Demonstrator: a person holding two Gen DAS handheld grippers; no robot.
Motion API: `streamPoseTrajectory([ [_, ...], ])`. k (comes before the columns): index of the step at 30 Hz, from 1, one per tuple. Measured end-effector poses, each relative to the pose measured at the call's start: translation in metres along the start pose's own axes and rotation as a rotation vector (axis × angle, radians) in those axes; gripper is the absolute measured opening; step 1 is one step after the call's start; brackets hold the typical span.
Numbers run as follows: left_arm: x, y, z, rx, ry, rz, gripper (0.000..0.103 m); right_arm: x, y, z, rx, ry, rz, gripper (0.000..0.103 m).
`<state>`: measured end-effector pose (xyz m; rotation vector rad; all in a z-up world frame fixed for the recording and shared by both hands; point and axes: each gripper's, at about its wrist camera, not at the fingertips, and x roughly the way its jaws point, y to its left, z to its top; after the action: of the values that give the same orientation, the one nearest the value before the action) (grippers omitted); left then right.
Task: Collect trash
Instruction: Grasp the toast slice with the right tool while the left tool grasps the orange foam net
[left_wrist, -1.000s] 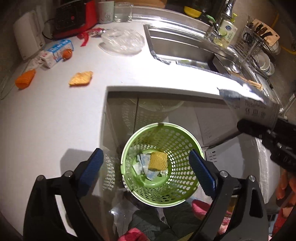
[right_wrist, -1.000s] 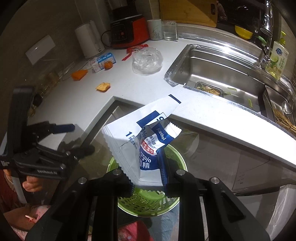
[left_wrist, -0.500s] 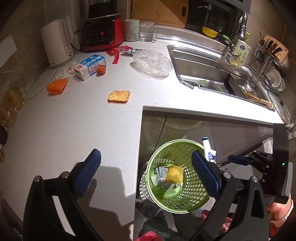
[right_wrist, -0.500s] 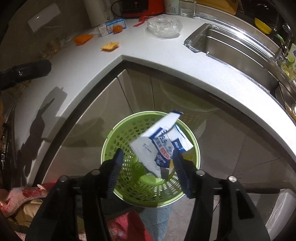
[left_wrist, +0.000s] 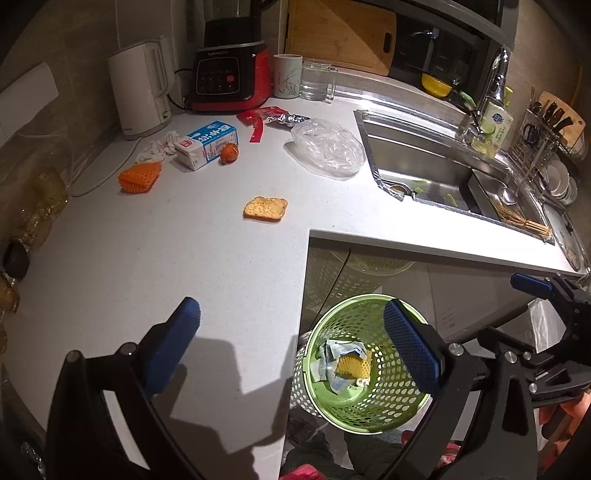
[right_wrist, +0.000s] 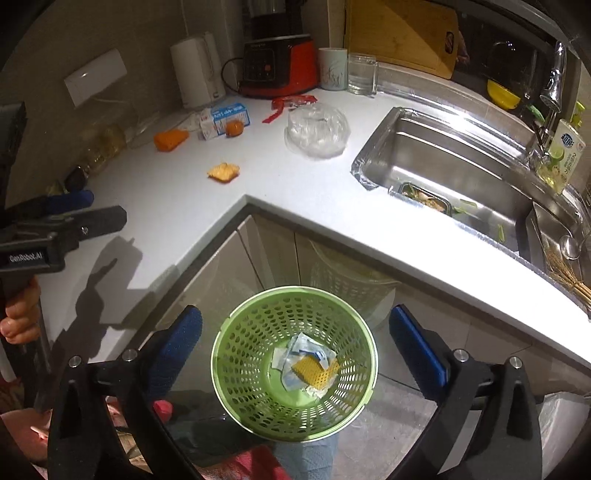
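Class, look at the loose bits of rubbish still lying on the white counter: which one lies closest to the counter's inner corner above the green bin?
The toast slice, alone mid-counter. The orange foam net, milk carton and clear plastic bag lie farther back.

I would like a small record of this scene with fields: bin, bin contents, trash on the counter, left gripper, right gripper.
bin: green basket, below the counter edge
bin contents: white-blue packet, yellow foam net
trash on the counter: toast piece, milk carton, orange net, plastic bag, red wrapper
left gripper: open, empty
right gripper: opening, empty, above the basket
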<state>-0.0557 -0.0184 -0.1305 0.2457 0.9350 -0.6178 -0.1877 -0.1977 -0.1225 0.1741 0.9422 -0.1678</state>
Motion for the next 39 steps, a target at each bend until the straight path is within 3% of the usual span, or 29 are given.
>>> streamPoseTrajectory([
  [13, 0.002, 0.035, 0.008, -0.102, -0.013, 0.043, 0.095, 0.015, 0.006, 0.046, -0.06, -0.02, 0.068, 0.101],
  [27, 0.027, 0.098, 0.038, -0.252, -0.035, 0.171, 0.095, 0.113, 0.063, 0.129, -0.336, 0.002, 0.264, 0.101],
  [35, 0.057, 0.139, 0.064, -0.293, -0.039, 0.221, 0.095, 0.179, 0.093, 0.147, -0.477, 0.025, 0.242, 0.101],
  [39, 0.075, 0.159, 0.076, -0.305, -0.037, 0.241, 0.095, 0.204, 0.093, 0.15, -0.467, 0.04, 0.242, 0.097],
])
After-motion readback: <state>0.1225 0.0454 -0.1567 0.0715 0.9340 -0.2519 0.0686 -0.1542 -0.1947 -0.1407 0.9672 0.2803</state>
